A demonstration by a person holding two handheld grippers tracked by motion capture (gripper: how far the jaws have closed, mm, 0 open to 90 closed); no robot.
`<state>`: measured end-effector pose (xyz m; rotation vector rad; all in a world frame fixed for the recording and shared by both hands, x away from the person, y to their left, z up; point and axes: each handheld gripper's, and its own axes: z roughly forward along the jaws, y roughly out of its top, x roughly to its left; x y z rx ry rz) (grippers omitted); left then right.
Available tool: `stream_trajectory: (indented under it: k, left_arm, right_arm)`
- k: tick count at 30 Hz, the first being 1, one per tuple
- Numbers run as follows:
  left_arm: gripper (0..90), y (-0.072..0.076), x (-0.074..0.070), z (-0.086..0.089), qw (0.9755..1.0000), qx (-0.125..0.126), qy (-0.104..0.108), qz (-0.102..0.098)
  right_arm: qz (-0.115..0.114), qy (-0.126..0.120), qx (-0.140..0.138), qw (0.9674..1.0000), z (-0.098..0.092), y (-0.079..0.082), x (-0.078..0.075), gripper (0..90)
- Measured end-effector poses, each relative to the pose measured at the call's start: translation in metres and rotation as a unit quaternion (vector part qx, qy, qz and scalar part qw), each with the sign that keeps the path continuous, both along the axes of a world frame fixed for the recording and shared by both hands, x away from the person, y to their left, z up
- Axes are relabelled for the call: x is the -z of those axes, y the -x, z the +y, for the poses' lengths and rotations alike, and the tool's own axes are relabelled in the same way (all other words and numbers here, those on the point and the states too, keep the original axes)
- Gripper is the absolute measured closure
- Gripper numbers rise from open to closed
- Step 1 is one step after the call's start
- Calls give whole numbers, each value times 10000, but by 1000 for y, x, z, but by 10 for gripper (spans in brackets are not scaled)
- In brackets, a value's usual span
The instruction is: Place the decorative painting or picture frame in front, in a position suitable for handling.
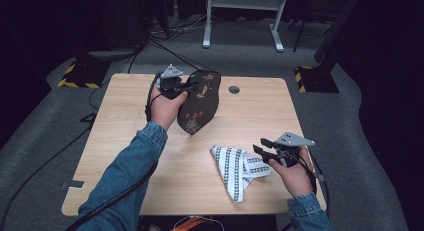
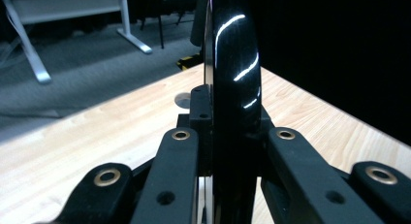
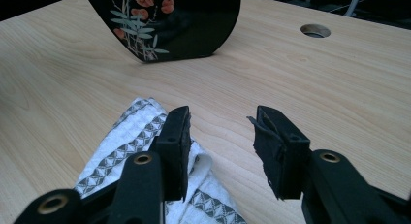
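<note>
On the far left of the bench, the left tongs pinch an upright black plate; the right tongs stand spread over a patterned cloth.

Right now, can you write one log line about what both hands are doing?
left gripper: shut on black plate, held on edge | right gripper: open above cloth | table: wood

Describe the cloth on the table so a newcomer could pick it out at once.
On the wooden table, look at the near right part, just beside the right gripper. There lies the cloth, crumpled flat, white with dark patterned stripes, unlike the glossy black flowered tray standing on edge.
</note>
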<state>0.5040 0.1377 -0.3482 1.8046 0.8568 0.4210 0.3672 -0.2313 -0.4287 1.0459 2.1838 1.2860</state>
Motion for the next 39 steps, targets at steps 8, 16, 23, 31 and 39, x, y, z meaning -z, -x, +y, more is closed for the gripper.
stream_trajectory:
  k: [8,16,23,31,39]
  left_arm:
    - [804,22,-25,18,9996,243,126,13]
    - [805,63,-37,36,9969,728,284,-88]
    - [805,98,-23,49,9931,996,611,-142]
    - [805,115,-1,57,9900,1027,946,-209]
    - [805,128,14,51,9889,1075,1007,-190]
  right_arm:
    - [34,-62,17,10000,-1,1,-1,585]
    - [38,-64,-53,10000,5,2,-3,585]
    - [93,-68,-126,9999,11,1,-2,590]
    - [136,-87,-166,9997,15,1,-2,591]
    - [288,-201,-255,9991,21,-1,-2,573]
